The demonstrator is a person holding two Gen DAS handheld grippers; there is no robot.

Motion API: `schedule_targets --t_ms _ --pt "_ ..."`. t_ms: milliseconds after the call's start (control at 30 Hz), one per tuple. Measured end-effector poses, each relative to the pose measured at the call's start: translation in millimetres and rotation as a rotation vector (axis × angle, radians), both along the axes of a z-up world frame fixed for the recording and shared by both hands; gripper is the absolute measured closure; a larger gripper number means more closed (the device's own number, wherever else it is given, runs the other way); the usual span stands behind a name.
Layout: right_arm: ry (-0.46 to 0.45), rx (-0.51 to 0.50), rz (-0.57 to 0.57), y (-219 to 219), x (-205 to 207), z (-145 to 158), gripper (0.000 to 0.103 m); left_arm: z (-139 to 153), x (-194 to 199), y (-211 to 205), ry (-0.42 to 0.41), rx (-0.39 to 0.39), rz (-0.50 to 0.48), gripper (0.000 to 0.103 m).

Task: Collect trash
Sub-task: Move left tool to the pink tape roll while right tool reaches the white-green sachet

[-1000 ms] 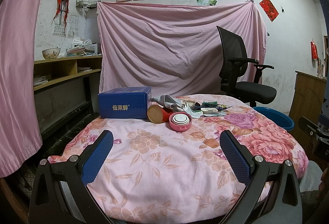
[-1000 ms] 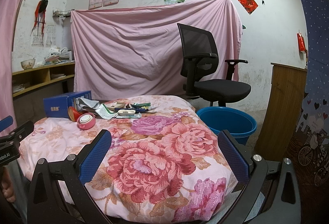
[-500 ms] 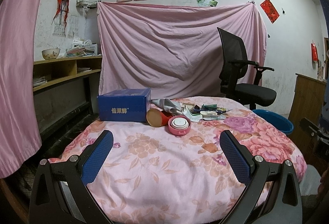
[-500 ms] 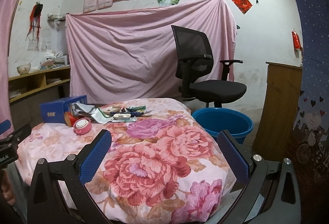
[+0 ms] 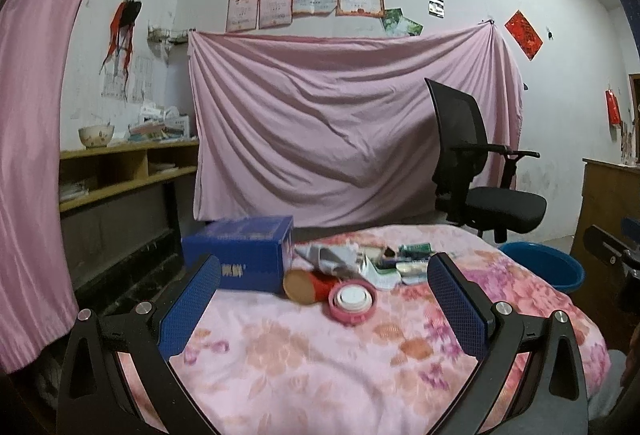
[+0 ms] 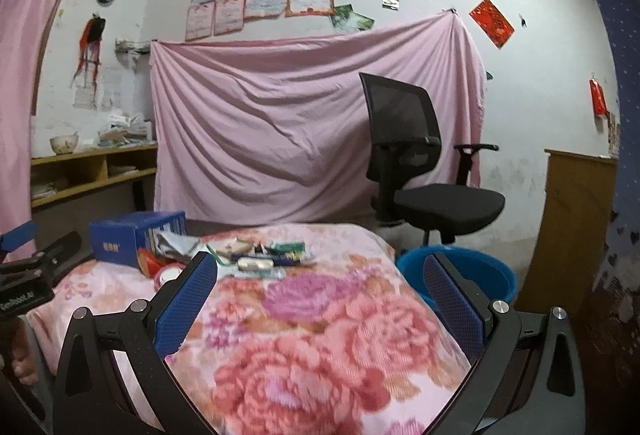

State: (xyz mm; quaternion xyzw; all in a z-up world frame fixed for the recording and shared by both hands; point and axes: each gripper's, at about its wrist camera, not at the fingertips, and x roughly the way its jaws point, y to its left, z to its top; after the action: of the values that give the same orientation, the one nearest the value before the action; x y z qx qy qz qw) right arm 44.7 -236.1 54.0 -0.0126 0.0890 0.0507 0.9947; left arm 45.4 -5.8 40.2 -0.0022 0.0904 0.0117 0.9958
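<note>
The trash sits in a cluster at the far side of the desk [image 5: 320, 367], which is draped in a floral cloth. A red can [image 5: 310, 285] lies on its side, long axis running back and to the right, its tan end facing the left camera. Touching it on the right is a pink tape roll [image 5: 353, 300] lying flat, hole up. A blue box [image 5: 240, 255] stands just left of the can, long side across the view, and crumpled wrappers [image 5: 380, 261] spread out behind and to the right. The left gripper [image 5: 324, 311] has its fingers [image 5: 191, 305] spread wide, holding nothing; the can and roll lie ahead of them, between the two tips in the view, not touching. The right gripper [image 6: 320, 307] is likewise spread wide and empty, with the wrappers [image 6: 260, 255] ahead between its tips and a blue tub [image 6: 460, 273] on the floor by its right finger. Compared with a second ago, both cameras sit lower and nearer the cluster, and the fingers are as wide as before.
</note>
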Motion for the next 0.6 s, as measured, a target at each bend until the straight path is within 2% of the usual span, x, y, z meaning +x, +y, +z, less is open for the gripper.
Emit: schedule_targets --t_ms 167,333,433,600 --pt "-0.012 -0.020 0.042 6.7 27.6 4.0 0.000 1.2 26.2 4.1 -0.021 0.005 0.001 0.002" --pt "0.008 -0.031 0.080 11.5 60.8 2.2 0.000 -8.8 54.2 9.5 0.007 0.014 -0.006 0.002" --pt "0.041 -0.031 0.107 13.1 85.6 -1.8 0.000 -17.2 70.4 12.9 0.041 0.008 -0.006 0.002" --pt "0.137 -0.026 0.176 15.7 119.8 -12.2 0.000 -34.3 98.4 18.2 0.148 -0.004 -0.020 0.002"
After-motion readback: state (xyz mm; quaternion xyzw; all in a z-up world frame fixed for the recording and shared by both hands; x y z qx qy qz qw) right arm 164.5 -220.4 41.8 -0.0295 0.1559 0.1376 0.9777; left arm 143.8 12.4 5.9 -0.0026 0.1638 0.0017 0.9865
